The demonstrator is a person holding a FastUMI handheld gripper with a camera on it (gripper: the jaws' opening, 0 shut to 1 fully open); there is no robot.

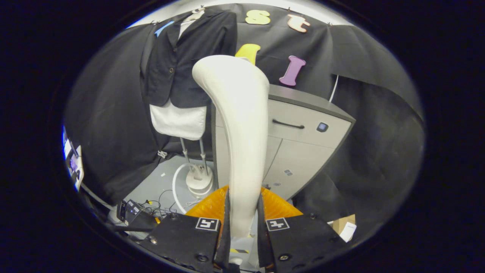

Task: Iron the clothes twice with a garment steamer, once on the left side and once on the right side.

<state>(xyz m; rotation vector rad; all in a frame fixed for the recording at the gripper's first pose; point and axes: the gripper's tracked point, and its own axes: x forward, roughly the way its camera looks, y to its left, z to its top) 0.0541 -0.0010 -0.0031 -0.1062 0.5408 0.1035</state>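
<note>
booth cabinet point(303, 129) behind gripper point(243, 212) clamping curved cream steamer point(238, 125).

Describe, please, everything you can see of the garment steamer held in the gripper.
The garment steamer is a smooth, cream-white, plastic-looking wand standing nearly upright between the fingers of the gripper, which press on its lower handle from both sides. It widens upward and curves over into a broad rounded head, leaning toward the dark jacket on the mannequin beyond, apparently without touching it. Its face and base are hidden.
</note>
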